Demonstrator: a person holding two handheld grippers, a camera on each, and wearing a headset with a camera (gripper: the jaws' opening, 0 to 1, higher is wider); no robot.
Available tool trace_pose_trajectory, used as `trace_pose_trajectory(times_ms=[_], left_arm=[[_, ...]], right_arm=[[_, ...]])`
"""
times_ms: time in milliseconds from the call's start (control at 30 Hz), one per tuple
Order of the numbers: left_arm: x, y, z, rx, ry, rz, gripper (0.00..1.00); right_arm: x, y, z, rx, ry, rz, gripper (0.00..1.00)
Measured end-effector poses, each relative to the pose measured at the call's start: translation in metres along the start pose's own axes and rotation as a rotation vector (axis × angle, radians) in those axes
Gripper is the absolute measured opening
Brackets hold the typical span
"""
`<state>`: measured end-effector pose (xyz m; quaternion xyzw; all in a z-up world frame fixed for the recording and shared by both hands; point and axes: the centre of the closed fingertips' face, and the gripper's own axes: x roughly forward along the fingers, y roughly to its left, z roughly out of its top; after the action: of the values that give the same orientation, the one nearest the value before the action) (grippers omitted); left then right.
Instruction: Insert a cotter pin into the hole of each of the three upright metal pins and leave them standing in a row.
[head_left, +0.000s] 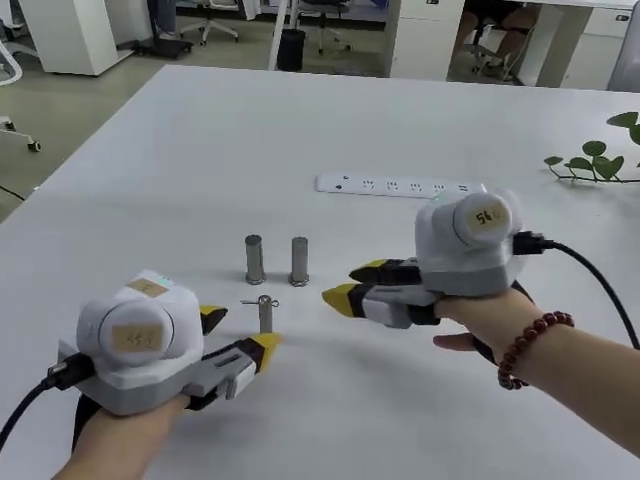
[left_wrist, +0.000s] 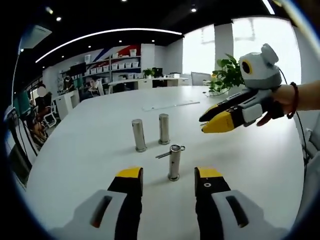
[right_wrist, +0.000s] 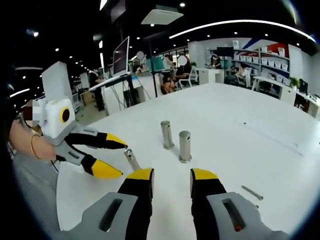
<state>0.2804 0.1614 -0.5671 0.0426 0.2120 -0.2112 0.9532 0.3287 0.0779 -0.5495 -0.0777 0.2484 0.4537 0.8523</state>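
Fingers of the left gripper (head_left: 242, 328) are spread wide, one on each side of the near pin (head_left: 265, 314), and don't seem to touch it. That pin stands upright on the surface (head_left: 200, 150) with a cotter pin (head_left: 257, 302) poking sideways through its top. Just behind it, the back-left pin (head_left: 254, 259) and back-right pin (head_left: 299, 260) stand side by side. The right gripper (head_left: 350, 282) hangs off to the right, fingers apart and holding nothing. A loose cotter pin (right_wrist: 251, 192) lies flat on the surface by the right gripper.
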Motion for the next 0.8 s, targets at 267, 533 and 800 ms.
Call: trace_pose_trajectory(times_ms=[267,533,800], left_arm=[[-0.003,0.002,0.006,0.001,-0.025,0.005,0.43],[-0.006,0.000,0.011,-0.015,-0.057,-0.003,0.44],[-0.009,0.000,0.017,-0.013,-0.093,0.004,0.47]], right_arm=[[0.032,-0.010,0.019,-0.015,-0.046,-0.028,0.24],[0.056,-0.020,0.021,0.030,-0.054,-0.064,0.21],[0.073,-0.022,0.017,0.054,-0.043,-0.064,0.18]])
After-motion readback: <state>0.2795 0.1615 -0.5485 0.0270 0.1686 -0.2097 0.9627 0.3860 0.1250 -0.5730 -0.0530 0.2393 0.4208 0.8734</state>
